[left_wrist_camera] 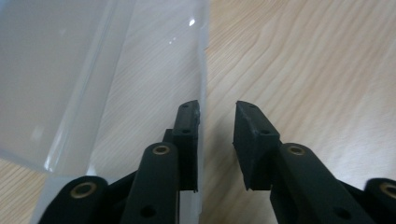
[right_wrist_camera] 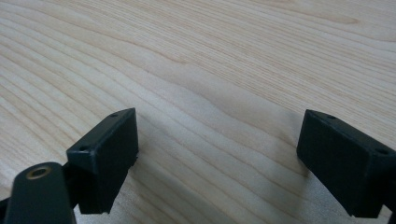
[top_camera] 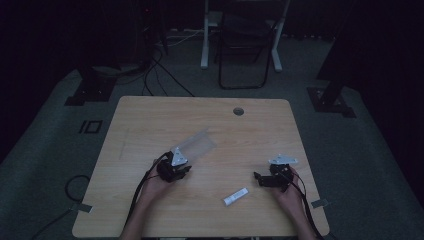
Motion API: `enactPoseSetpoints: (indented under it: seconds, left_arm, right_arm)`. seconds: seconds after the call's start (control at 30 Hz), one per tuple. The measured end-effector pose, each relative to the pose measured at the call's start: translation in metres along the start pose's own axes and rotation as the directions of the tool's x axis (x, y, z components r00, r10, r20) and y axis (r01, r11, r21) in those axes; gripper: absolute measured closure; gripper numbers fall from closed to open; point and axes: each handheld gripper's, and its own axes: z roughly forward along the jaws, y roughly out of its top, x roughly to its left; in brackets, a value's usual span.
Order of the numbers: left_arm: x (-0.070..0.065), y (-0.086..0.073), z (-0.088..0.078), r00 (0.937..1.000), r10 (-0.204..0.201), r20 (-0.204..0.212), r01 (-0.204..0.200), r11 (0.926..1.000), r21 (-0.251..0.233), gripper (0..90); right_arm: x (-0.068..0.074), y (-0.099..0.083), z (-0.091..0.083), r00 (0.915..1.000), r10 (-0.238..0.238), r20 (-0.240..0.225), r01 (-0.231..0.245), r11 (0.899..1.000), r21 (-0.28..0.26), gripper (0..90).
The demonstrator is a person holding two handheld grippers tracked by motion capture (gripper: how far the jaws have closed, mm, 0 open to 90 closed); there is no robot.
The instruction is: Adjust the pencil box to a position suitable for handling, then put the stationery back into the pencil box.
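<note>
A clear plastic sheet-like piece (top_camera: pixel 196 144) lies on the wooden table (top_camera: pixel 150 120) left of centre. My left gripper (top_camera: pixel 181 164) sits at its near end, held by a hand. In the left gripper view the clear plastic (left_wrist_camera: pixel 93 84) fills the left side, and its straight edge runs along the inner face of the left jaw. The left gripper (left_wrist_camera: pixel 217 112) stands open with a narrow gap, and the right pad is off the plastic. My right gripper (top_camera: pixel 258 178) rests at the right, jaws pointing left. Its jaws stand wide open (right_wrist_camera: pixel 218 120) over bare wood.
A small white tube (top_camera: pixel 235 196) lies on the table between the two hands, nearer the right one. A round cable hole (top_camera: pixel 238 111) is at the far edge. Beyond the table stand a folding chair (top_camera: pixel 244 50) and floor cables (top_camera: pixel 150 75).
</note>
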Motion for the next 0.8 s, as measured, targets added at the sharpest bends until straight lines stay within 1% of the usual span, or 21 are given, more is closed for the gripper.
enactPoseSetpoints:
  seconds: [0.03,0.17,0.2,0.3,0.37,0.47,0.57,0.7,0.8]
  left_arm:
    - [-0.001,0.001,-0.002,1.0000,-0.002,0.002,0.002,0.9999,-0.012,68.3]
    - [-0.007,0.008,-0.010,0.9992,-0.033,0.020,0.035,0.9975,-0.062,65.4]
    - [-0.010,0.009,-0.011,0.9993,-0.033,0.021,0.034,0.9972,-0.067,64.3]
    - [-0.017,0.014,-0.014,0.9990,-0.033,0.031,0.035,0.9964,-0.077,62.1]
    - [-0.019,0.015,-0.015,0.9987,-0.037,0.035,0.040,0.9959,-0.081,61.5]
    - [-0.025,0.019,-0.017,0.9969,-0.043,0.065,0.050,0.9938,-0.100,59.5]
    - [-0.031,0.024,-0.017,0.9949,-0.051,0.086,0.060,0.9933,-0.099,56.1]
    - [-0.037,0.027,-0.017,0.9918,-0.067,0.109,0.079,0.9912,-0.106,54.5]
    - [-0.041,0.029,-0.018,0.9908,-0.072,0.114,0.084,0.9907,-0.107,54.0]
  right_arm:
    - [0.000,0.000,0.000,1.0000,0.000,0.000,0.000,1.000,0.000,12.6]
    - [0.000,0.000,0.000,1.0000,0.000,0.000,0.000,1.000,0.000,12.6]
    - [0.000,0.000,0.000,1.0000,0.000,0.000,0.000,1.000,0.000,12.6]
    - [0.000,0.000,0.000,1.0000,0.001,0.000,-0.001,1.000,0.000,12.6]
    - [0.000,0.000,0.000,1.0000,0.001,0.000,-0.001,1.000,0.000,12.6]
    - [0.000,0.000,0.000,1.0000,-0.003,-0.001,0.003,1.000,0.000,12.6]
    - [0.000,0.000,0.000,1.0000,-0.002,-0.001,0.002,1.000,0.000,12.6]
    - [0.000,0.000,0.000,1.0000,-0.003,-0.001,0.003,1.000,0.000,12.6]
    - [0.000,0.000,0.000,1.0000,-0.003,-0.001,0.003,1.000,0.000,12.6]
